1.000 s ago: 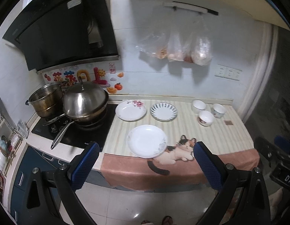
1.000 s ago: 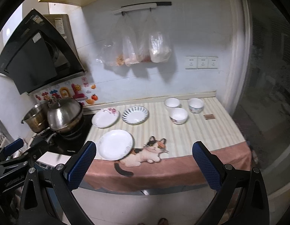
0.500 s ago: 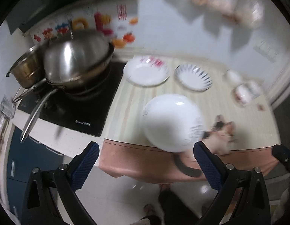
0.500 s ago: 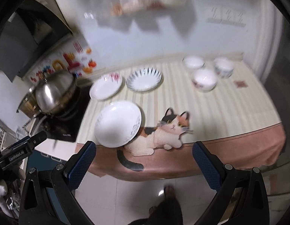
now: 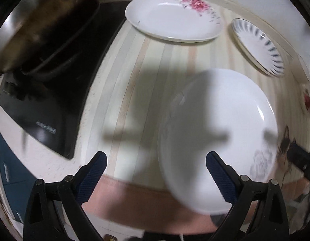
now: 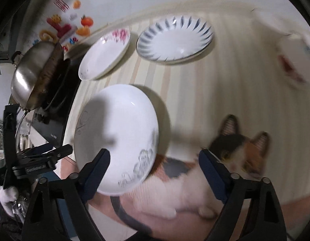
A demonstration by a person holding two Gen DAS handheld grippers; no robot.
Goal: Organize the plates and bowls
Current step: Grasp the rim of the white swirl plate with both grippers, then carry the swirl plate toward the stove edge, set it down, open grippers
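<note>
A plain white plate with a grey print [image 5: 219, 132] [image 6: 116, 138] lies at the counter's front edge. My left gripper [image 5: 156, 165] is open and empty, low over the counter just left of it. My right gripper [image 6: 153, 161] is open and empty, with the plate's right rim between its fingers' line of sight. A pink-flowered plate [image 5: 173, 16] [image 6: 104, 54] and a blue-striped plate [image 5: 259, 46] [image 6: 175, 38] lie behind. White bowls [image 6: 293, 60] sit blurred at the far right.
A steel wok with lid [image 6: 34, 72] sits on the black cooktop [image 5: 48, 92] at the left. The striped counter mat [image 6: 235, 92] bears a cat picture [image 6: 225, 160]. The left gripper's body [image 6: 34, 160] shows at the left in the right wrist view.
Both grippers have moved down and forward, close to the counter and the white plate. The plates have not moved.
</note>
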